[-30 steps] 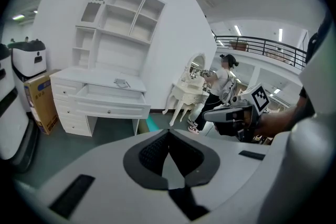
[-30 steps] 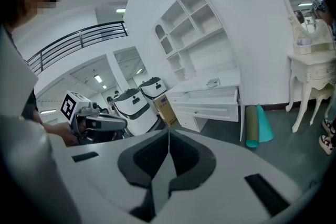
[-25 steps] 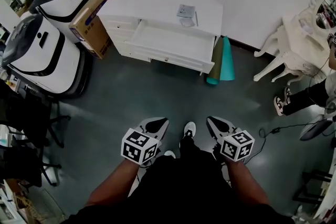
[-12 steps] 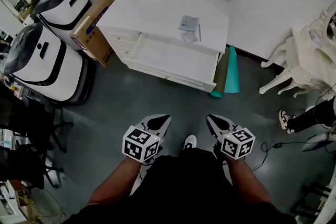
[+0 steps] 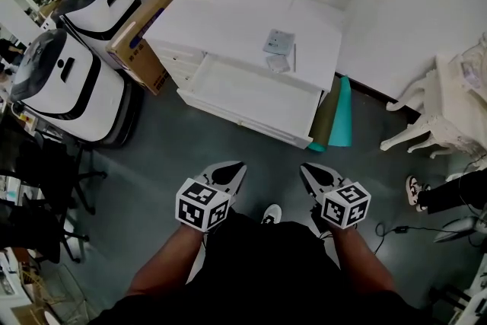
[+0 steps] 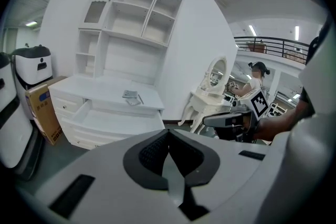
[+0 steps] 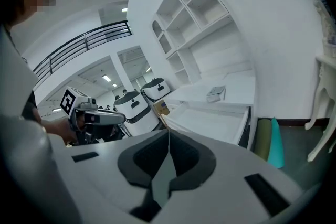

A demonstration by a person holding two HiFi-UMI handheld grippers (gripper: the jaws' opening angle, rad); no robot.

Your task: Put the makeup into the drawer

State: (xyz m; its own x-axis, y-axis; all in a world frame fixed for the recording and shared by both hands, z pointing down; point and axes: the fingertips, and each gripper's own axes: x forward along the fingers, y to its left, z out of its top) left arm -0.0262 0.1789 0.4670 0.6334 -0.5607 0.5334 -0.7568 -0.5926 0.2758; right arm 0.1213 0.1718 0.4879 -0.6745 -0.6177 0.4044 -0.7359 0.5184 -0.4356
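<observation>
The makeup, a flat grey case (image 5: 278, 41) with a smaller piece (image 5: 277, 64) beside it, lies on the top of a white dresser (image 5: 228, 19). Below it the dresser's drawer (image 5: 237, 115) stands pulled out and empty. My left gripper (image 5: 237, 166) and right gripper (image 5: 306, 168) are held side by side over the dark floor, well short of the drawer. Both are shut with nothing between the jaws. The left gripper view shows the case (image 6: 129, 94) and the drawer (image 6: 105, 119) ahead. In the right gripper view the case (image 7: 216, 93) lies above the drawer (image 7: 210, 122).
Two white machines (image 5: 67, 80) and a cardboard box (image 5: 140, 33) stand left of the dresser. Teal and olive rolled mats (image 5: 341, 115) lean at its right end. A white vanity table (image 5: 447, 104) and a person's leg (image 5: 441, 191) are at the right, black chairs (image 5: 34, 190) at the left.
The dresser and open drawer have come nearer as I walked toward them. Both grippers travelled along, still shut and side by side.
</observation>
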